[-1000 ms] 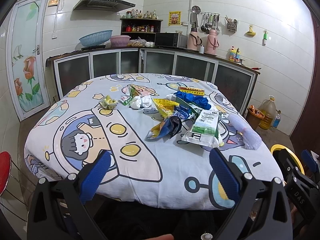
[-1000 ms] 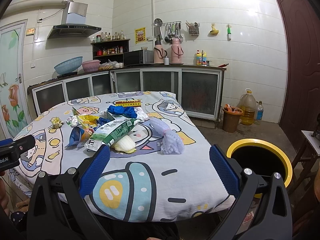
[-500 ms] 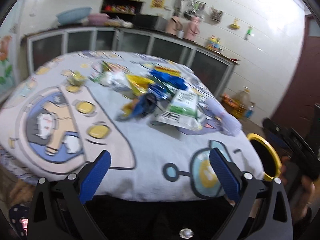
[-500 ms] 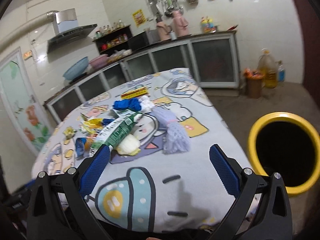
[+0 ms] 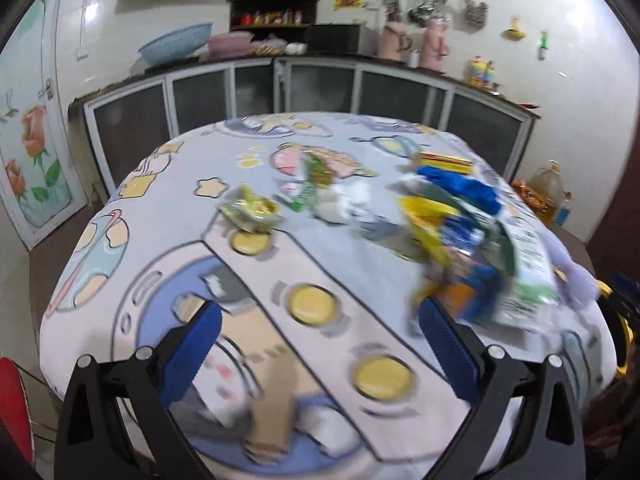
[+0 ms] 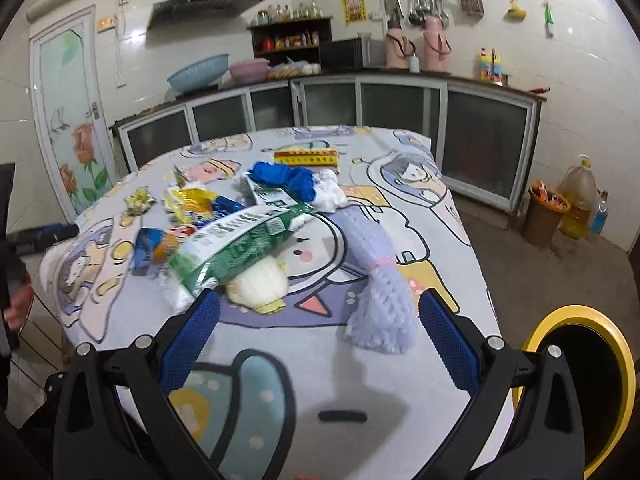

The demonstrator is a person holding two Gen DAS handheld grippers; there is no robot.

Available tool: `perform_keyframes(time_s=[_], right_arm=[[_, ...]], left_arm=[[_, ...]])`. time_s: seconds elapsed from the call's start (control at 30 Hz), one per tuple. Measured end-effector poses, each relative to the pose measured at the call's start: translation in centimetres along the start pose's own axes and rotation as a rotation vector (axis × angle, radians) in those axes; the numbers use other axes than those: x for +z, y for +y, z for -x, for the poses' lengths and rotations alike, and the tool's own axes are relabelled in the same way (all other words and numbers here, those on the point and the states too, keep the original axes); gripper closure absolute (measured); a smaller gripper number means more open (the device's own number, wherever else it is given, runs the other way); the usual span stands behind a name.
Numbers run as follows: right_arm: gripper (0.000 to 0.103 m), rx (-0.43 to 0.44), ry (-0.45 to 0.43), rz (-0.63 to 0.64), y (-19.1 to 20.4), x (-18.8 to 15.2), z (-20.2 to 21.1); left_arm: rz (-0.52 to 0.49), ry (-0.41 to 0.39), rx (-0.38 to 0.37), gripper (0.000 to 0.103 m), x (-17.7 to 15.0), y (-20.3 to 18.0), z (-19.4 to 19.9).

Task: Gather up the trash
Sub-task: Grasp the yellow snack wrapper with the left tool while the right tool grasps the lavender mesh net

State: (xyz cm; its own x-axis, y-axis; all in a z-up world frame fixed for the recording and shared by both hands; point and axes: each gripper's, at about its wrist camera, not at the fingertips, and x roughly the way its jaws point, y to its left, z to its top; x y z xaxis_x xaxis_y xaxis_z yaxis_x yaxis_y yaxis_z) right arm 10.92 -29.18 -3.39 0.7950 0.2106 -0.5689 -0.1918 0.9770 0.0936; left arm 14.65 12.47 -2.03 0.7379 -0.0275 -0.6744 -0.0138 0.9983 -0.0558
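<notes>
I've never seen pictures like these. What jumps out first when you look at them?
A heap of wrappers and bags sprawls across the middle of a table under a cartoon astronaut cloth, led by a green and white packet and a lilac foam net in the right view. A yellow-rimmed bin stands on the floor at the table's right. Both the left gripper and the right gripper hang open and empty at the near edge.
</notes>
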Motion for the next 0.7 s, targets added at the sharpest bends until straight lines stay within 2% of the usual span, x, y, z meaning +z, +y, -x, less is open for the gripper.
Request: perform_keyframes(time_s=[0.13, 0.3, 0.43, 0.6, 0.7], right_arm=[[0.007, 0.025, 0.063, -0.014, -1.0, 0.9, -2.2], [0.007, -0.030, 0.089, 0.017, -2.2, 2.1, -3.7], [0.007, -0.076, 0.151, 0.058, -2.9, 2.9, -5.4], [0.007, -0.068, 0.180, 0.045, -2.9, 3.7, -7.0], [0.007, -0.051, 0.200, 0.030, -2.8, 3.9, -8.1]], left_arm=[[0.016, 0.021, 0.049, 0.008, 2.5, 2.8, -2.6], [0.029, 0.042, 0.061, 0.008, 4.2, 4.5, -5.4], [0.014, 0.078, 0.099, 0.008, 5.2, 5.5, -8.2], [0.036, 0.114, 0.122, 0.008, 6.4, 6.4, -11.2], [0.026, 0.136, 0.110, 0.008, 7.2, 6.2, -12.8]])
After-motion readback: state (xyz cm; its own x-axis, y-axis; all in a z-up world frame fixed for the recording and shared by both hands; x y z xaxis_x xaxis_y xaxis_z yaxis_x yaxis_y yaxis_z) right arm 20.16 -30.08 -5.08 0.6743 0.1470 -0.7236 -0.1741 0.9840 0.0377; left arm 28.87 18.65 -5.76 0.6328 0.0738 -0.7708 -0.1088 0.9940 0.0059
